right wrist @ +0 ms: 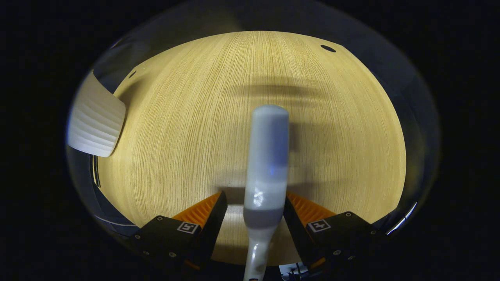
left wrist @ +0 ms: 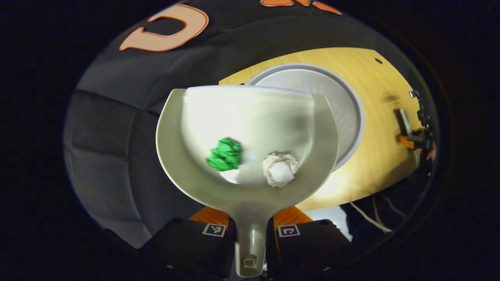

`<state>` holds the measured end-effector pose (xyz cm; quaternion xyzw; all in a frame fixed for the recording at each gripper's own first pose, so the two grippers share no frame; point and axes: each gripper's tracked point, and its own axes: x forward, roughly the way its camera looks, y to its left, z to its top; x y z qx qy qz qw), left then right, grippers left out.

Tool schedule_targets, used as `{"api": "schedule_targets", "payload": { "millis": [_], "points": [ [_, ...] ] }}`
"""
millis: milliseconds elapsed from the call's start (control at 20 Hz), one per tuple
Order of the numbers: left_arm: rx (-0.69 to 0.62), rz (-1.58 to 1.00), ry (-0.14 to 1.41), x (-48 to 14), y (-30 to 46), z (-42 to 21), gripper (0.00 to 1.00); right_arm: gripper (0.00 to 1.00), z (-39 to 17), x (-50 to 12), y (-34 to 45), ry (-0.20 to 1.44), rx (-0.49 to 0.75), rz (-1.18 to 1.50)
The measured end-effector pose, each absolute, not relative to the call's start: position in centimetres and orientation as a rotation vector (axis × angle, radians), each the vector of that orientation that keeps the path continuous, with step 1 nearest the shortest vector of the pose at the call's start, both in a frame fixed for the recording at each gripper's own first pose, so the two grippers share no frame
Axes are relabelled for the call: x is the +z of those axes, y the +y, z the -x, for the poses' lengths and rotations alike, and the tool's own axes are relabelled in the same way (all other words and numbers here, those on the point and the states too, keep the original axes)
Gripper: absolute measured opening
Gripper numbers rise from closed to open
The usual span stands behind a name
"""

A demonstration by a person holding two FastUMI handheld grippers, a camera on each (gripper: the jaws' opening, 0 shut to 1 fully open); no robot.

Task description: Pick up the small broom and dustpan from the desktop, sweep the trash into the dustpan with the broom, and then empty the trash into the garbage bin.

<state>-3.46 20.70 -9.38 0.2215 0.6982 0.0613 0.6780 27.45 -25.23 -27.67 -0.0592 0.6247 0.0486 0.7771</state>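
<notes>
In the left gripper view, your left tongs (left wrist: 251, 234) are clamping the dustpan (left wrist: 250, 128) by its narrow handle at 6 o'clock, both fingers pressing on it. The pan is hanging above the edge of the worktop (left wrist: 375, 128), with the round pale garbage bin (left wrist: 347, 117) just behind it toward 2 o'clock. A green paper wad (left wrist: 225, 155) and a white paper wad (left wrist: 279, 169) are lying in the pan near the handle end (both look light and likely to roll out easily once you tilt). The pan looks like stiff, smooth plastic, so keep your hold low on the handle. Your other gripper (left wrist: 414, 128) is showing at 3 o'clock.

In the right gripper view, your right tongs (right wrist: 256, 224) are sitting narrow around the small broom (right wrist: 267, 164), whose handle is running up from 6 o'clock; I cannot tell for sure whether both fingers are pressing. The ribbed bin wall is curving in at 9 o'clock.
</notes>
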Motion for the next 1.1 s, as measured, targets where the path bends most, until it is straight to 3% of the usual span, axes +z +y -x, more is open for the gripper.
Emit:
{"api": "schedule_targets", "payload": {
  "millis": [400, 450, 500, 550, 700, 850, 1100],
  "points": [
    [0.133, -1.13, 1.458, -5.4, 26.1, 1.3, 0.33, 0.92, -27.1, -27.7, -25.2, 1.361, 0.117, 0.122],
    [0.149, -1.231, 1.428, -4.9, 27.1, 0.9, 0.34, 0.87, -27.1, -27.6, -25.2, 1.36, 0.119, 0.123],
    [0.162, -1.322, 1.401, -4.7, 27.9, 0.6, 0.34, 0.94, -27.0, -27.6, -25.1, 1.36, 0.121, 0.125],
    [0.161, -1.384, 1.378, -4.8, 28.5, 0.5, 0.34, 0.94, -27.1, -27.6, -25.2, 1.36, 0.122, 0.125],
    [0.132, -1.221, 1.399, -7.9, 27.9, 3.2, 0.33, 0.94, -27.2, -27.7, -25.3, 1.361, 0.121, 0.118],
    [0.13, -0.798, 1.457, -11.8, 25.2, 5.9, 0.33, 0.94, -27.4, -27.6, -25.5, 1.367, 0.115, 0.097],
    [0.117, -0.333, 1.338, -17.5, 17.6, 6.4, 0.33, 0.93, -27.8, -27.5, -25.3, 1.359, 0.108, 0.086]
  ]
}}
